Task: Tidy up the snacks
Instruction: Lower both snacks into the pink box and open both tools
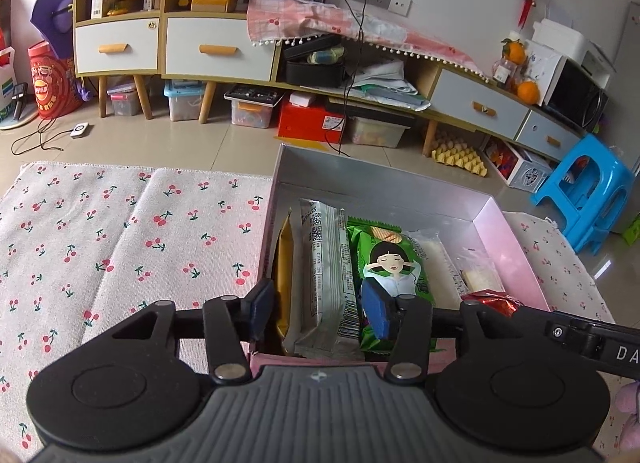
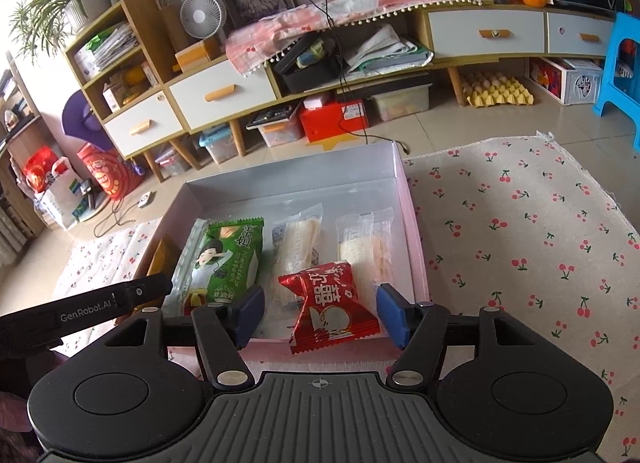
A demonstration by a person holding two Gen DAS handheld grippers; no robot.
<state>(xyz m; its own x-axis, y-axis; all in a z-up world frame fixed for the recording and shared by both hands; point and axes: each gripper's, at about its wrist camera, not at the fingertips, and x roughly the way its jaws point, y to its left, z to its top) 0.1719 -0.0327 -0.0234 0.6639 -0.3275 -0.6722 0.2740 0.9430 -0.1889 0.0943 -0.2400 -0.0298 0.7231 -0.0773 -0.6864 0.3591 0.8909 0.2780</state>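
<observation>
A pink box (image 1: 516, 247) with a silver inside lies on a cherry-print cloth (image 1: 160, 231). In it, side by side, are a yellow packet (image 1: 283, 263), a white packet (image 1: 326, 263), a green packet (image 1: 384, 259) and two clear packets of pale wafers (image 1: 440, 263). My left gripper (image 1: 320, 309) is open over the box's near left corner, its pads astride the white packet without pressing it. My right gripper (image 2: 322, 315) is open too. A red packet (image 2: 330, 303) lies loose between its pads on the clear packets (image 2: 296, 239), near the box's right wall (image 2: 412, 223).
The cloth (image 2: 520, 231) stretches to both sides of the box. Beyond it is tiled floor, a long low cabinet (image 1: 216, 47) with storage bins under it, and a blue stool (image 1: 588, 191) at the right. A cable (image 1: 344, 131) runs down near the box's far edge.
</observation>
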